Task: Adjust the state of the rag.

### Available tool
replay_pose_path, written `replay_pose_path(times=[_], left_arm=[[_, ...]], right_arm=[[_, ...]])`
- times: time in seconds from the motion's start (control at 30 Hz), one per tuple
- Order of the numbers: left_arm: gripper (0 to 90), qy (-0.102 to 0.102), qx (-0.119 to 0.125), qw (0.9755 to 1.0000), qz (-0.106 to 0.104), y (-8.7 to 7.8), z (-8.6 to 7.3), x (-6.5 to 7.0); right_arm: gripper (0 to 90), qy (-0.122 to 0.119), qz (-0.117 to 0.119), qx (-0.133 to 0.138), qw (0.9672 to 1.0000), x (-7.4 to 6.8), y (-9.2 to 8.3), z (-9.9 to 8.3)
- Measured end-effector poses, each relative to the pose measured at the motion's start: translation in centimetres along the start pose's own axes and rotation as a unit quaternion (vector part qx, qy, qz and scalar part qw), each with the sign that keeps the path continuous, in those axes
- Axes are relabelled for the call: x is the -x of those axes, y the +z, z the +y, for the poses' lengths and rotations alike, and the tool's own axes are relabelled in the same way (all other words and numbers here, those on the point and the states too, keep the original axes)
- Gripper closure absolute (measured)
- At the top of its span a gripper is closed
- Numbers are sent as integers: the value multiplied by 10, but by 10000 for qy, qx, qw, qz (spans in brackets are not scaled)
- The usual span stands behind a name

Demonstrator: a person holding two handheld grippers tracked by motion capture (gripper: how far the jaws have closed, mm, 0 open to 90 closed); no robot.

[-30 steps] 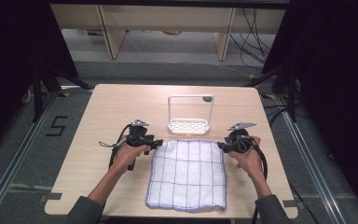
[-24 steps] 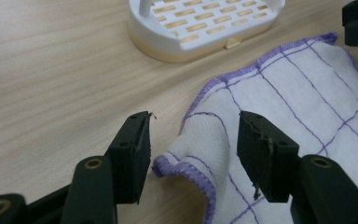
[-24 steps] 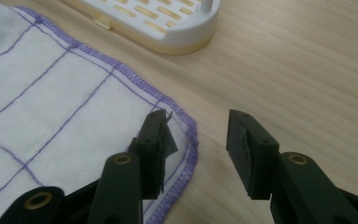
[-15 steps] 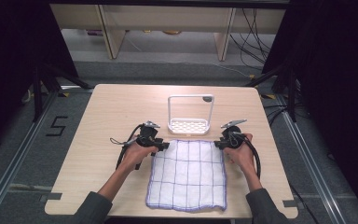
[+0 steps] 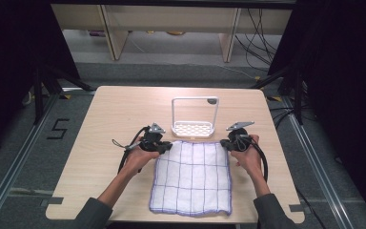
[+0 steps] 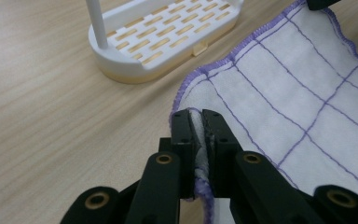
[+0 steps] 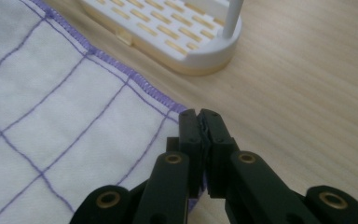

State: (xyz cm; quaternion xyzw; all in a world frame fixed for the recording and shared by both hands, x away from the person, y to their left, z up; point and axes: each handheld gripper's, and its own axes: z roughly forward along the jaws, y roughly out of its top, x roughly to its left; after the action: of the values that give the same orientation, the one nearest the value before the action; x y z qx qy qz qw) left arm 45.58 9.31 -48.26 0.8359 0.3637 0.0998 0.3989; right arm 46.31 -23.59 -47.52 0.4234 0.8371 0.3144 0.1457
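Note:
A white cloth (image 5: 190, 179) with a purple grid and purple hem lies flat on the wooden table (image 5: 124, 109). My left gripper (image 5: 164, 147) is at its far left corner. In the left gripper view the jaws (image 6: 200, 114) have just been closing and are shut, with the hem of the cloth (image 6: 307, 93) pinched between the pads. My right gripper (image 5: 226, 143) is at the far right corner. Its jaws (image 7: 199, 114) have also just been closing and meet on the corner of the cloth (image 7: 51, 116).
A white slotted rack (image 5: 194, 128) with a tall frame handle stands just beyond the cloth's far edge, close to both grippers (image 6: 163, 37) (image 7: 177, 32). Bare tabletop lies to the left, right and far side. Cables trail from both grippers.
Both hands have edged inward to the cloth's far corners. Both pairs of jaws have closed onto those corners.

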Motion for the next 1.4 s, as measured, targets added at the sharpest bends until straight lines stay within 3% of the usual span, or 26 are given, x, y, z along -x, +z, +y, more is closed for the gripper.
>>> replay_pose_path(times=[0.03,0.07,0.1,0.13,0.17,0.2,0.4,0.43,0.47,0.6,0.63,0.67,0.7,0.77,0.8,0.83,0.97,1.13,1.27,1.4], left_arm=[[833,23,80,10000,-3,-5,0,2],[833,30,158,9999,7,-8,1,2],[833,36,192,9998,2,-11,2,2],[833,6,268,9996,1,-12,2,3],[833,26,327,9995,26,-15,3,4],[833,49,371,9993,38,-18,4,4],[832,152,628,9979,92,-29,10,2],[832,227,701,9972,136,-33,11,2],[832,165,797,9966,131,-36,11,3],[831,350,961,9947,93,-49,5,10],[830,458,955,9943,110,-53,2,14],[829,458,955,9943,110,-53,2,14],[826,721,1047,9918,94,-59,-6,21],[826,1026,966,9898,205,-66,-16,27],[826,1026,966,9898,205,-66,-16,27],[826,1016,1053,9892,110,-71,-28,33],[824,1188,1108,9867,18,-78,-46,44],[817,1344,1144,9842,-146,-86,-63,61],[811,1364,1045,9849,-224,-86,-74,70],[804,1494,758,9853,-322,-84,-92,81]], right_arm=[[883,-115,32,153,9998,0,-3,1],[884,-10,31,265,9996,-2,-5,1],[884,-106,66,186,9997,-3,-12,3],[884,-115,55,438,9990,-4,-12,3],[884,-119,71,231,9996,-5,-19,5],[885,-118,88,400,9991,-6,-21,7],[885,-284,65,456,9985,-8,-44,22],[885,-302,71,532,9981,-10,-51,26],[885,-286,62,549,9981,-11,-54,28],[885,-508,182,784,9955,-23,-65,26],[885,-645,234,816,9943,-26,-69,24],[885,-590,275,818,9945,-33,-73,20],[885,-713,321,904,9928,-38,-78,16],[885,-828,376,1030,9905,-46,-85,8],[885,-828,376,1030,9905,-46,-85,8],[886,-823,500,1093,9893,-58,-94,-4],[887,-1011,594,1127,9867,-71,-105,-22],[887,-1217,594,1190,9836,-86,-117,-43],[887,-1175,613,1048,9856,-95,-118,-63],[886,-1147,719,804,9875,-97,-110,-79]])
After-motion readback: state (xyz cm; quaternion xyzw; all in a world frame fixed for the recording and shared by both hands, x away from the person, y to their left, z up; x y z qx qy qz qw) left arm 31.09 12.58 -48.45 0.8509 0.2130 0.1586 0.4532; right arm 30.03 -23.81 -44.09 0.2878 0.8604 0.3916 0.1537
